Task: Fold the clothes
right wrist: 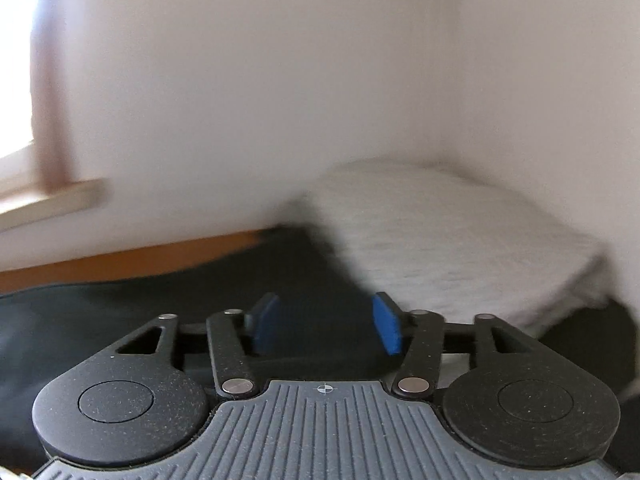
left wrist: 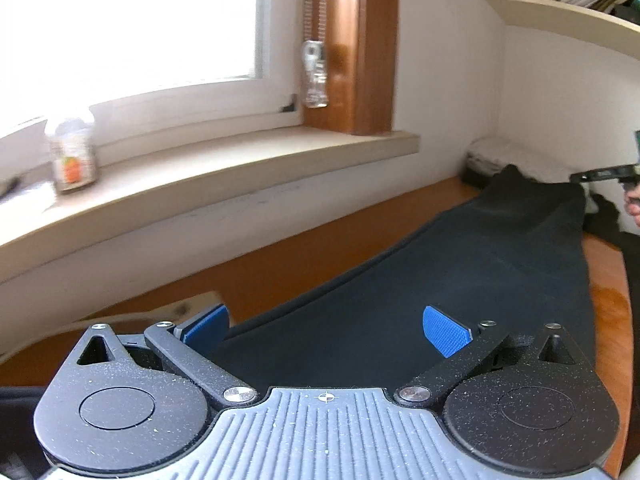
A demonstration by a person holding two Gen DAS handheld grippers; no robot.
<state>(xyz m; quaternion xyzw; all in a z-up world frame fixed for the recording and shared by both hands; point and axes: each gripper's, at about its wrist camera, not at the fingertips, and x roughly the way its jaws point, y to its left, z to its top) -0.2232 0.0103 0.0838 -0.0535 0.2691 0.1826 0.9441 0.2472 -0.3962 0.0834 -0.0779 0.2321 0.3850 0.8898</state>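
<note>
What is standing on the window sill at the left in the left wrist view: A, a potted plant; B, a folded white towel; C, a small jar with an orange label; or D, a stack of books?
C: a small jar with an orange mark on its label stands on the window sill, above the dark garment spread on the table.

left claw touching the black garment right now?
Cannot tell. In the left wrist view the left claw stands open over the black garment; nothing is pinched, but no clear gap or contact shows beneath its pads.
</note>
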